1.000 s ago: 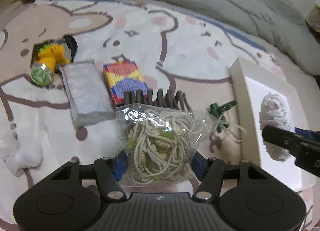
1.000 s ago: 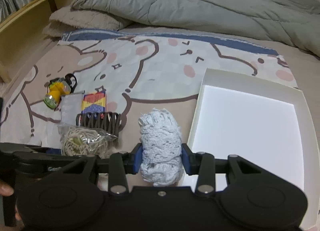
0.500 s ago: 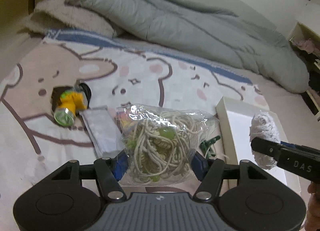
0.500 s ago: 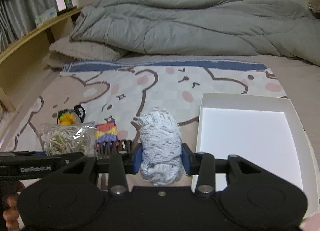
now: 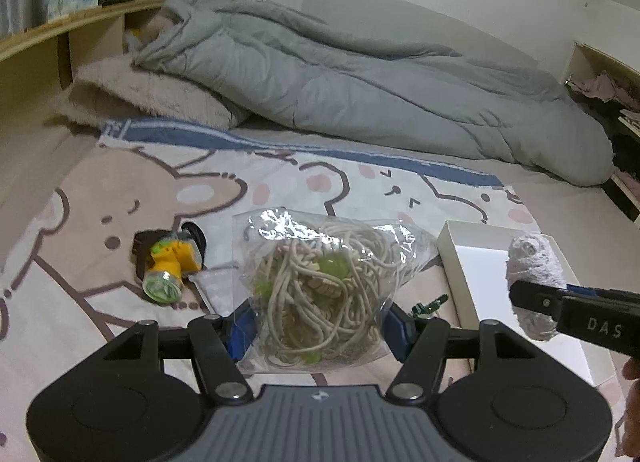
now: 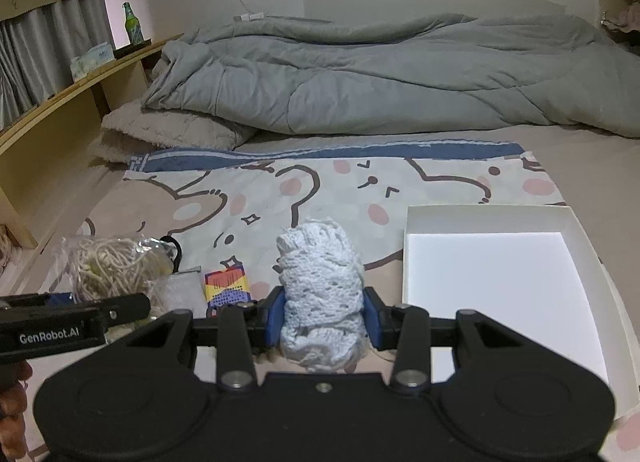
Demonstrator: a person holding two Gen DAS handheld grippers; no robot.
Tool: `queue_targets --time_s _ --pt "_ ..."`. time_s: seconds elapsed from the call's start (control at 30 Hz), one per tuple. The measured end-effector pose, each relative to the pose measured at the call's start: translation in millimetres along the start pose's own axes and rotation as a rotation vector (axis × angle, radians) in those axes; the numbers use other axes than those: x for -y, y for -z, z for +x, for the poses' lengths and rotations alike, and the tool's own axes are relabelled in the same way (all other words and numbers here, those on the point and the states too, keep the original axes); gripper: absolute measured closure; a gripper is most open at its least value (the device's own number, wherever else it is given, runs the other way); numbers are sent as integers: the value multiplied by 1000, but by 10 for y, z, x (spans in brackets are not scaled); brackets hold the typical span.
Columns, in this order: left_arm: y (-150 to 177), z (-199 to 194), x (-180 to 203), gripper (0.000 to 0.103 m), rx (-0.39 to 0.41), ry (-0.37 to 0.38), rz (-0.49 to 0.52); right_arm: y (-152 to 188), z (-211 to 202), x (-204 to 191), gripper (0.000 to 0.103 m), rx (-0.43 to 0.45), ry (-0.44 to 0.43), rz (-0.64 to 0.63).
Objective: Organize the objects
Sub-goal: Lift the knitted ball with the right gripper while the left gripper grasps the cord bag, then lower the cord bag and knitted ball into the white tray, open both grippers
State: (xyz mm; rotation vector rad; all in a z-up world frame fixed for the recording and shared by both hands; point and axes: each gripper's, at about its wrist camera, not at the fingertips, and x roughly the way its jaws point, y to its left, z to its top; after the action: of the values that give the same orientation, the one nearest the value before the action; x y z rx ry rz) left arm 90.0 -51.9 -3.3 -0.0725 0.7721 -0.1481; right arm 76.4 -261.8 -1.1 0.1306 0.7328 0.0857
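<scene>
Left gripper [image 5: 320, 326] clamps the cord bag [image 5: 324, 282], right gripper [image 6: 322, 320] clamps the lace roll [image 6: 320, 294], both likely bound for the white box [image 6: 488, 214]

a crinkled glossy clear plastic bag of matt cream cord [image 5: 324, 294]; a rough pale-blue knitted cloth roll [image 6: 322, 294]; a smooth matt white cardboard box [image 6: 492, 282]; a soft printed cloth blanket [image 6: 320, 190]; a puffy grey quilt [image 6: 380, 74].

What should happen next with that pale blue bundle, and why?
Probably carry it right, over the white box, and release. The right hand-held gripper grips the lace bundle above the blanket, and the box beside it looks empty.
</scene>
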Motion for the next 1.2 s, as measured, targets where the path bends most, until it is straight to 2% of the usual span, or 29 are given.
queue_targets --time_s 0.17,0.47,0.73,1.2 --pt "3 -20 52 39 10 -20 37 -2 -77 29 61 15 9 9" --pt "-71 -2 199 39 21 3 39 -10 -176 165 61 34 16 33" --pt "-119 93 601 39 11 80 57 1 -248 537 61 40 87 98" --pt "-42 479 1391 39 -109 244 81 136 -273 1253 61 4 204 197"
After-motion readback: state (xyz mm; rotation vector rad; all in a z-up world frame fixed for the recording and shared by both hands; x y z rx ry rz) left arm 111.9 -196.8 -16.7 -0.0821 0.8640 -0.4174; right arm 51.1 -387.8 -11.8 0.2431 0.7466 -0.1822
